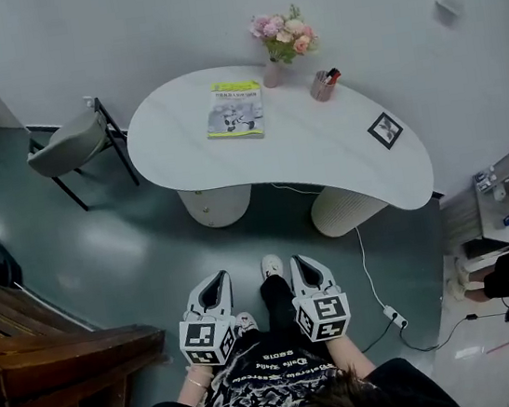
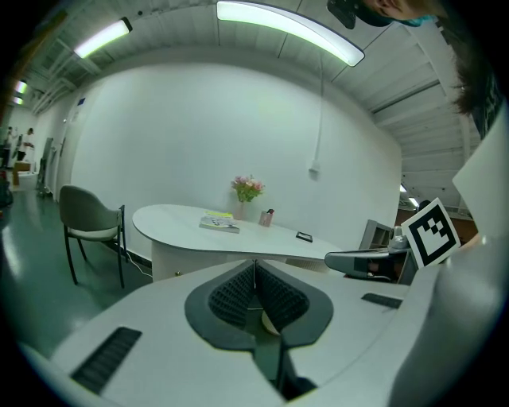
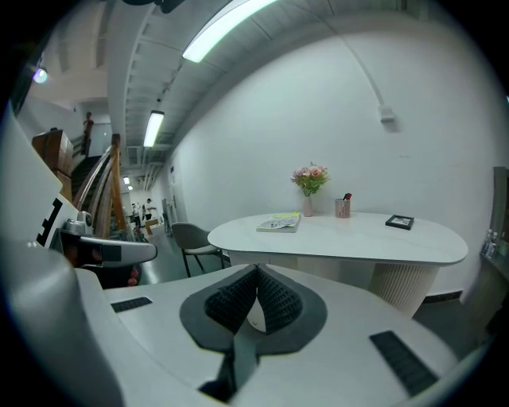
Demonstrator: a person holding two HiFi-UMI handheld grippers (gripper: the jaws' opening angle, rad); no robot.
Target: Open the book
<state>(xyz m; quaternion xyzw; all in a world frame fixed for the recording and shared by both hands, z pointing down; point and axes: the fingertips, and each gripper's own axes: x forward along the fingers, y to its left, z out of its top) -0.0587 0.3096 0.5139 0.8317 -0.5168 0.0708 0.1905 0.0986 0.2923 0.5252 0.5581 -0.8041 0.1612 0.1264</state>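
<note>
A closed book point(image 1: 236, 109) with a green and grey cover lies flat on the white curved table point(image 1: 343, 162), near its far left part; it also shows small in the left gripper view point(image 2: 219, 222) and the right gripper view point(image 3: 279, 223). Both grippers are held low in front of the person, well short of the table. My left gripper point(image 1: 214, 286) has its jaws shut with nothing between them point(image 2: 254, 266). Beside it, my right gripper point(image 1: 301, 268) is shut and empty as well point(image 3: 256, 274).
A vase of pink flowers point(image 1: 281, 42), a pen cup point(image 1: 322, 85) and a small framed picture point(image 1: 384, 130) stand on the table. A grey chair point(image 1: 72, 143) is at its left end. A power strip point(image 1: 395, 317) with cable lies on the floor. A wooden stair rail point(image 1: 40, 346) is at left.
</note>
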